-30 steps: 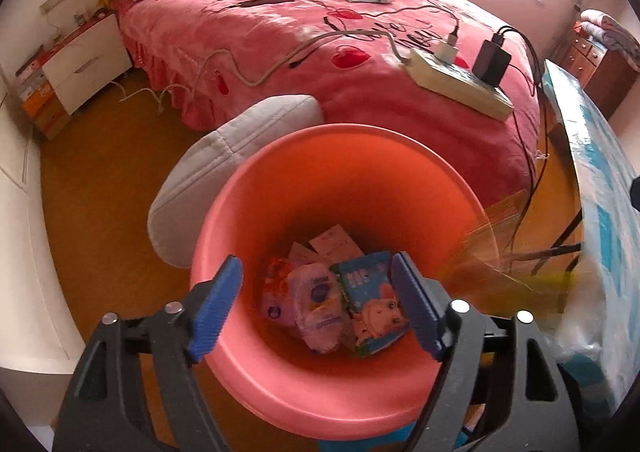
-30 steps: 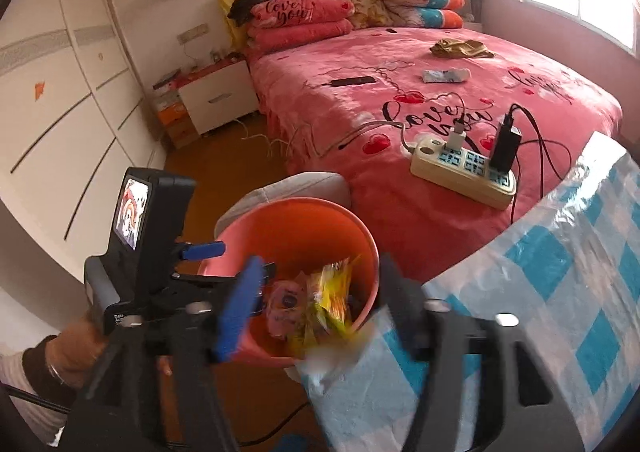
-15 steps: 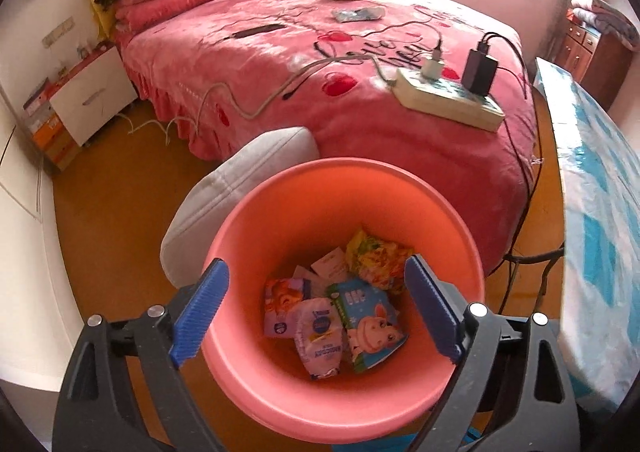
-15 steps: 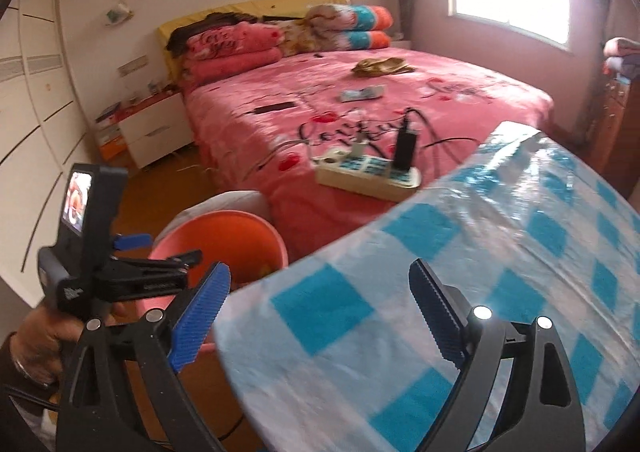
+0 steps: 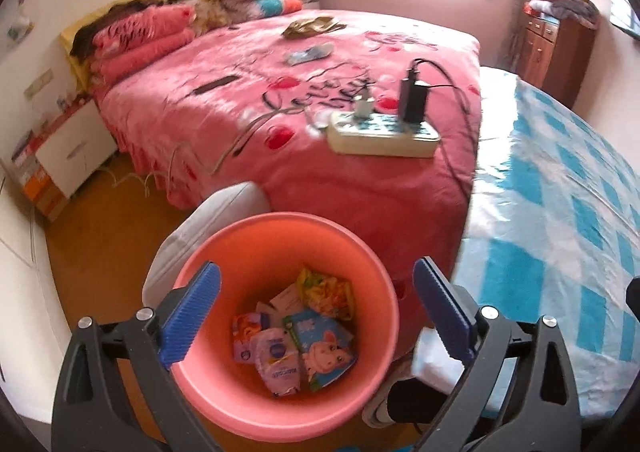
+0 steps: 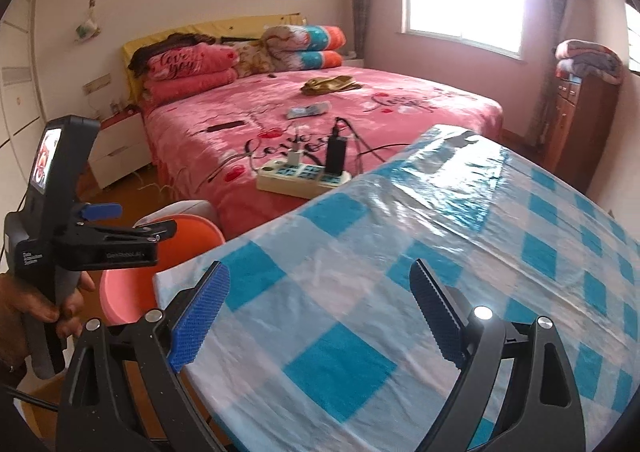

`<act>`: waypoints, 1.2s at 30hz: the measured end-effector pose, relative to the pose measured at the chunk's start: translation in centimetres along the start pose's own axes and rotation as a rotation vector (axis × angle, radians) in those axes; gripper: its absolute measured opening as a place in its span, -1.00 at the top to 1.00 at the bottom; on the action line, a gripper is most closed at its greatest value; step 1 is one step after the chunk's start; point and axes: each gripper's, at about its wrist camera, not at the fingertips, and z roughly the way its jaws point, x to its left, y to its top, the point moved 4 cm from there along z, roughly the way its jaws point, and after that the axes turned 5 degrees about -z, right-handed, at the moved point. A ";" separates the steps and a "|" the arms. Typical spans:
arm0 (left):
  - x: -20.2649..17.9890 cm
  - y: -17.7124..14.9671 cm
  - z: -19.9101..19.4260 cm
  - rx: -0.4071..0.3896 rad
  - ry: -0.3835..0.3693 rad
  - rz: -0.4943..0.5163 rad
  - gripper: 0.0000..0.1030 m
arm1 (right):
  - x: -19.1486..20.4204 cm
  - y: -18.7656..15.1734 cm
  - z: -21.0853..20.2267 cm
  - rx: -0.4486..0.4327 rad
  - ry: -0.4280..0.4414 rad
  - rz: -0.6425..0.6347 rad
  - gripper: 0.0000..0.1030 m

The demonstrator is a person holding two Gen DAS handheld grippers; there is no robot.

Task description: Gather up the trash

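An orange-pink bucket [image 5: 280, 236] stands on the floor beside the table. Several snack wrappers lie in its bottom, among them a yellow packet [image 5: 326, 290], a Peppa Pig pouch [image 5: 324, 348] and a purple pouch [image 5: 276, 358]. My left gripper [image 5: 316, 316] hangs open and empty over the bucket. My right gripper [image 6: 316, 316] is open and empty above the table with the blue checked cloth [image 6: 400, 252]. The bucket's rim [image 6: 120, 292] and the left gripper [image 6: 96, 240] show at the left of the right wrist view.
A pink bed [image 5: 320, 92] stands behind the bucket with a power strip [image 5: 380, 136], chargers and cables on it. A grey-white cushion [image 5: 208, 220] sits next to the bucket. A white nightstand [image 5: 68, 148] is at the left, a wooden dresser [image 5: 556, 44] at the right.
The yellow packet dropped from my right gripper into the bucket. My right gripper then swung right, away from the bucket and over the table. My left gripper rose and tilted up.
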 end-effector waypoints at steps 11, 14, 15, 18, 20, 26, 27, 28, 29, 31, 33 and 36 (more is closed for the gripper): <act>-6.1 0.1 -2.1 -0.030 -0.060 0.101 -0.89 | -4.0 -2.4 -2.7 -0.032 -0.064 0.090 -0.81; -7.8 0.1 -2.7 -0.034 -0.075 0.126 -0.89 | -5.3 -2.9 -3.4 -0.045 -0.079 0.120 -0.81; -8.4 0.0 -2.8 -0.037 -0.079 0.136 -0.89 | -5.6 -3.0 -3.6 -0.047 -0.083 0.127 -0.81; -9.9 -0.1 -3.1 -0.041 -0.094 0.156 -0.89 | -6.9 -3.6 -4.3 -0.052 -0.102 0.153 -0.81; -10.8 -0.2 -3.3 -0.041 -0.103 0.167 -0.89 | -7.9 -3.9 -4.7 -0.057 -0.117 0.172 -0.81; -13.7 -0.4 -3.7 -0.041 -0.133 0.201 -0.89 | -10.1 -4.8 -5.8 -0.067 -0.162 0.206 -0.82; -14.3 -0.5 -3.7 -0.040 -0.140 0.209 -0.89 | -10.5 -4.9 -5.9 -0.069 -0.171 0.210 -0.82; -14.7 -0.6 -3.7 -0.040 -0.143 0.214 -0.89 | -10.9 -5.1 -6.1 -0.071 -0.180 0.214 -0.82; -15.2 -0.6 -3.7 -0.039 -0.145 0.222 -0.89 | -11.3 -5.2 -6.2 -0.074 -0.187 0.221 -0.82; -16.2 -0.8 -3.7 -0.037 -0.152 0.234 -0.89 | -12.2 -5.5 -6.5 -0.076 -0.197 0.236 -0.82; -16.9 -1.0 -3.7 -0.035 -0.158 0.245 -0.89 | -12.9 -5.9 -6.6 -0.076 -0.207 0.249 -0.82; -17.9 -1.1 -3.8 -0.033 -0.163 0.258 -0.89 | -14.1 -6.4 -7.0 -0.077 -0.223 0.272 -0.82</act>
